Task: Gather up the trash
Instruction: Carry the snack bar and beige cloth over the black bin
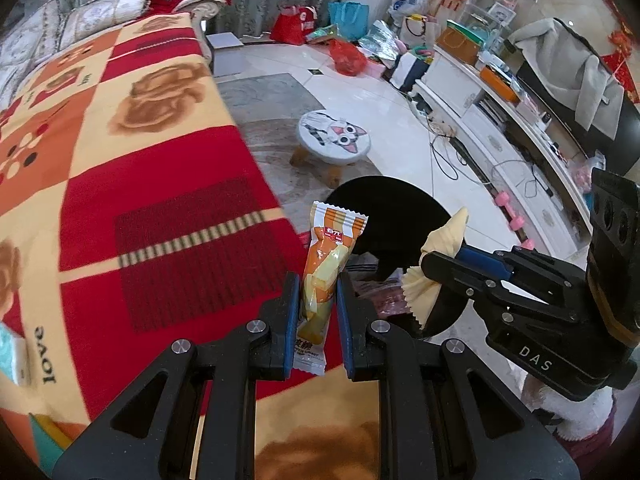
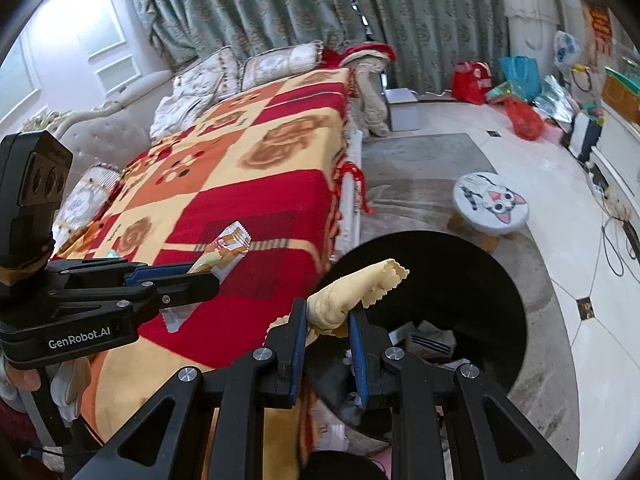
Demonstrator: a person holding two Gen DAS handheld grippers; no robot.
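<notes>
My left gripper (image 1: pixel 318 280) is shut on an orange-and-white snack wrapper (image 1: pixel 326 252), which stands upright between the blue pads just over the blanket's edge. To its right, my right gripper (image 1: pixel 431 261) is shut on a crumpled cream-yellow paper piece (image 1: pixel 446 232) with a serrated edge. In the right wrist view, the right gripper (image 2: pixel 328 309) pinches that yellow piece (image 2: pixel 356 288) over the near rim of a round black bin (image 2: pixel 460 264), which holds some scraps. The left gripper (image 2: pixel 208 277) with the snack wrapper (image 2: pixel 228 246) hangs over the blanket at the left.
A sofa under a red, orange and cream blanket (image 1: pixel 140 160) fills the left. A small stool with a cat face (image 1: pixel 334 138) stands on the rug beyond the bin. Cables, pink dumbbells (image 1: pixel 514 216) and a white low cabinet (image 1: pixel 500 128) line the right. Bags (image 1: pixel 344 56) sit by the curtains.
</notes>
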